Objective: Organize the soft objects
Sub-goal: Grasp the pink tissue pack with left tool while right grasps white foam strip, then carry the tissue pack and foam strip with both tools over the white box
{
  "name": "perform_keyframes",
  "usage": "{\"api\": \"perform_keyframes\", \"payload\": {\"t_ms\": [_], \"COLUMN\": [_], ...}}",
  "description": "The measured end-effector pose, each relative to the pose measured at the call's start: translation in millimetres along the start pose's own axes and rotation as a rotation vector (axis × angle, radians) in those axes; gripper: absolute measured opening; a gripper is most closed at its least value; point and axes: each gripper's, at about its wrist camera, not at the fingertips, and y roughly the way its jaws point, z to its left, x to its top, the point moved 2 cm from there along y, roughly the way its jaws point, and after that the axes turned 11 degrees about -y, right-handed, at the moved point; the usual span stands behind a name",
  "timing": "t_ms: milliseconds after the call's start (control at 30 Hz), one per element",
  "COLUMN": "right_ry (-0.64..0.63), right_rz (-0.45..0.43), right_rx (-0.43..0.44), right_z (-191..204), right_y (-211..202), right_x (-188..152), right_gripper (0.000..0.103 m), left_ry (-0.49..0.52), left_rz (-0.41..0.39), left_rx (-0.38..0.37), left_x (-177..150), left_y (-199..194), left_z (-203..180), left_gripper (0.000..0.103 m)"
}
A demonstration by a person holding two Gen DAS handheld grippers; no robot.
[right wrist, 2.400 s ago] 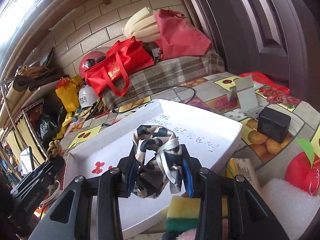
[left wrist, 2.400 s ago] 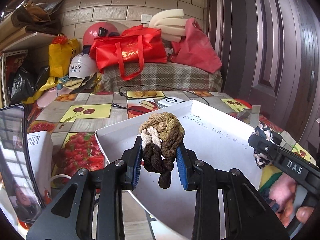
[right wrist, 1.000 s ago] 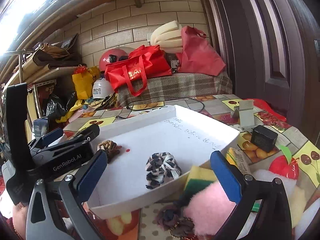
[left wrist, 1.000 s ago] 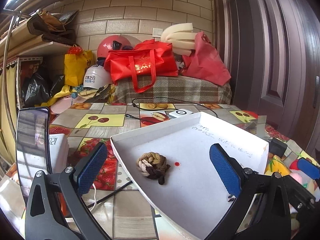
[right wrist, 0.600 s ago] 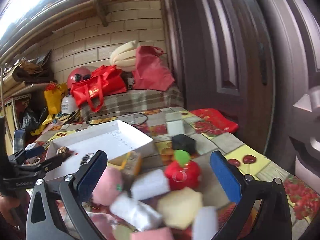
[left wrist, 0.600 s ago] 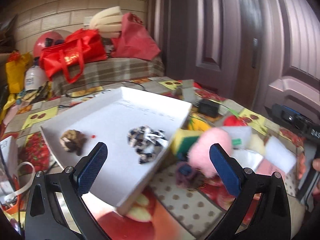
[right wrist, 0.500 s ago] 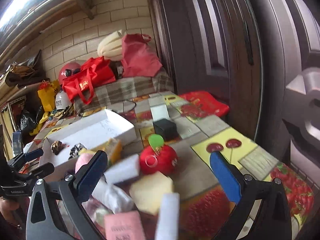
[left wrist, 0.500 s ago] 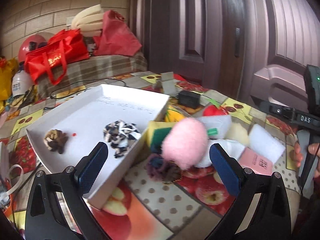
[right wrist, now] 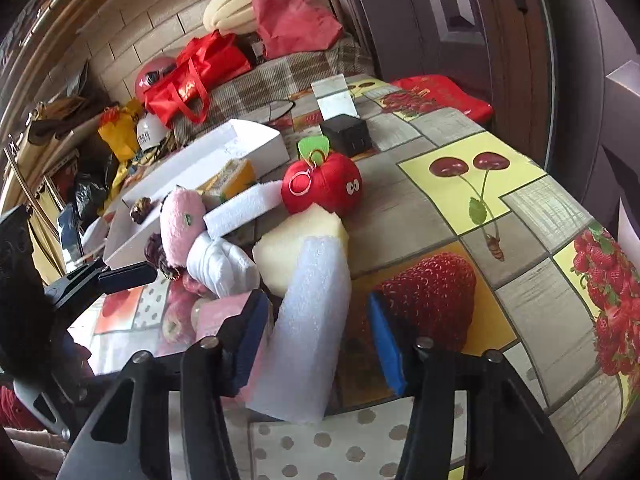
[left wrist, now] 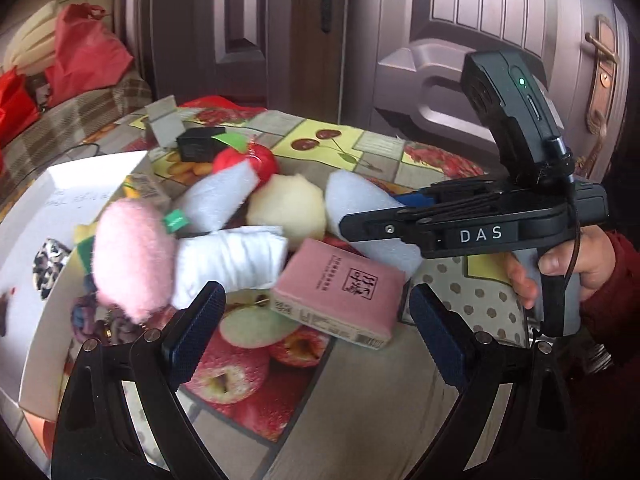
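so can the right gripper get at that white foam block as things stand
Probably yes. The right gripper has its jaws open with the foam block already lying between them, nothing on top of it; only the pink pack crowds one side.

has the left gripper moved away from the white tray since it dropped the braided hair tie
Yes. The left gripper has swung right: the white tray now sits at the left edge, and the pink packet lies ahead.

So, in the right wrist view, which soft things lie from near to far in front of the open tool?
White foam strip → cream sponge → red plush apple → black box.
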Motion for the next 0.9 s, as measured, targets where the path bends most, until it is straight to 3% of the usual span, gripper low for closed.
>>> {"api": "perform_keyframes", "payload": {"t_ms": [33,67,267,333,400,533,700,800,900], "right_ry": [0.004,0.015,0.03,0.024,0.02,0.045,0.032,0.018,0.003], "right_rz": [0.012,0.015,0.024,0.021,0.014,-0.006,-0.184,-0.293,-0.348], "right_rx": [0.011,0.022,0.019,0.02,0.022,0.032,0.005,-0.042,-0.109], "right_z": [-2.2,-3.5,-9.8,-10.1,-10.1,-14.5,-13.2,-10.5,-10.8], "right_y": [3.1,4.5,7.9,7.9,7.4,1.5,-34.8,-49.1,-48.4], "right_x": [-2.5,-4.3,-10.4,-10.6,-10.6,-10.0,8.7,19.0,26.4], "right_gripper": [0.04,0.03,0.026,0.026,0.021,0.019,0.019,0.019,0.019], "left_ry": [0.01,0.018,0.015,0.025,0.026,0.011,0.019,-0.018,-0.083], "left_rz": [0.02,0.04,0.186,0.169,0.16,0.066,-0.129,-0.23,-0.265], "left_rx": [0.012,0.019,0.019,0.024,0.026,0.021,0.061,0.14,0.23], "left_x": [1.9,3.4,4.9,4.7,4.3,2.2,-7.6,-10.9,-9.1], "left_y": [7.2,14.0,48.8,45.5,42.4,17.8,-30.3,-51.4,-57.5], "left_z": [-4.2,-7.3,-8.0,-10.1,-9.1,-4.7,0.4,13.7,35.6], "left_gripper": [0.094,0.094,0.094,0.082,0.081,0.08,0.08,0.08,0.08]}}
